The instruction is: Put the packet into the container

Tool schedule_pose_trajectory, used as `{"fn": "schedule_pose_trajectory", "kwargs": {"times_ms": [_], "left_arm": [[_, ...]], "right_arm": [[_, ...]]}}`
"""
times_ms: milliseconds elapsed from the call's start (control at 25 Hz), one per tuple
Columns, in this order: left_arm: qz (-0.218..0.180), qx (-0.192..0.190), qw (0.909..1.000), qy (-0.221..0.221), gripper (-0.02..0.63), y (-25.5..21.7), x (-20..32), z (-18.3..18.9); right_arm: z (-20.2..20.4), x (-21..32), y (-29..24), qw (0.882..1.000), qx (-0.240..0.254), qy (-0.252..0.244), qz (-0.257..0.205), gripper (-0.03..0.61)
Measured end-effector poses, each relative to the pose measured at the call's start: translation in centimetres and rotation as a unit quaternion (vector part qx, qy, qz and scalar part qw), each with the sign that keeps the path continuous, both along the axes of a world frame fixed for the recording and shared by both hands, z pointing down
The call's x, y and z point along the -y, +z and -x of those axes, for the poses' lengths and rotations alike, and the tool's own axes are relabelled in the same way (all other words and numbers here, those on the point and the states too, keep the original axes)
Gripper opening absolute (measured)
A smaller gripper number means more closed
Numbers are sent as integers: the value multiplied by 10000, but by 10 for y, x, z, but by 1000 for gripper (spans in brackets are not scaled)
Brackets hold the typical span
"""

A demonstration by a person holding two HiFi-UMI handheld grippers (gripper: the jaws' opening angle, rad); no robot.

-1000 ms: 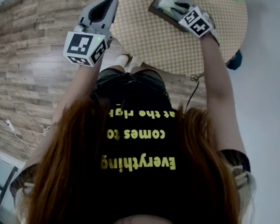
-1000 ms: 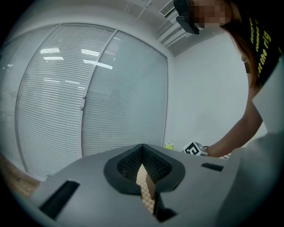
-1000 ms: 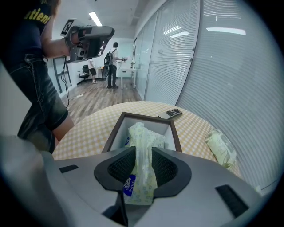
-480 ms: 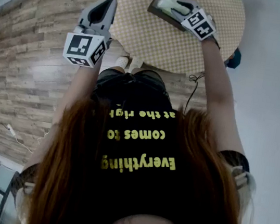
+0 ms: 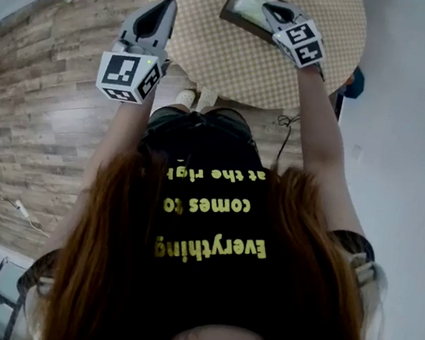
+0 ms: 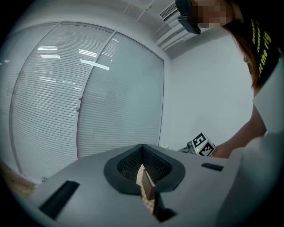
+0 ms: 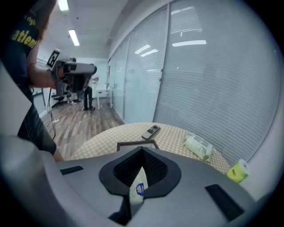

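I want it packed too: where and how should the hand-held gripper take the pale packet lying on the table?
Probably across its narrow width near the middle, from above: the pale packet lies flat on the table, longer than wide.

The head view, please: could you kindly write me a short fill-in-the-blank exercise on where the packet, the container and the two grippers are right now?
1. The pale green packet lies ____ the dark brown rectangular container.
2. The right gripper, above the container, has its jaws ____.
3. The left gripper, off to the side, holds ____ between its jaws.

Missing words: inside; shut; nothing.
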State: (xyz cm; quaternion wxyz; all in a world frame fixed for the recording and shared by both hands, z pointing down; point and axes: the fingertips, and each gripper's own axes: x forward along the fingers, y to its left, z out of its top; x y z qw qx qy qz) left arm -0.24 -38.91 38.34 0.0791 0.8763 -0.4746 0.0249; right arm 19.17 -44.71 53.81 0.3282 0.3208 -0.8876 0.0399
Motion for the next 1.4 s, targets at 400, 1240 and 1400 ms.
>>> {"fn": "schedule_pose_trajectory", "kwargs": {"times_ms": [400,1240,1400], "left_arm": [[-84,-28,9998,154,0,-6,5,-4],[-256,-83,9987,443,1,-12,9,-18],[-280,-68,9985,458,2,-11,11,-19]], "right_arm": [[-7,-9,-120,9628,1837,1422,-1377,17],[-10,-70,-165,9242,2439,2091,-2065,17],[-10,-71,-164,9238,2394,2140,-2085,17]]}}
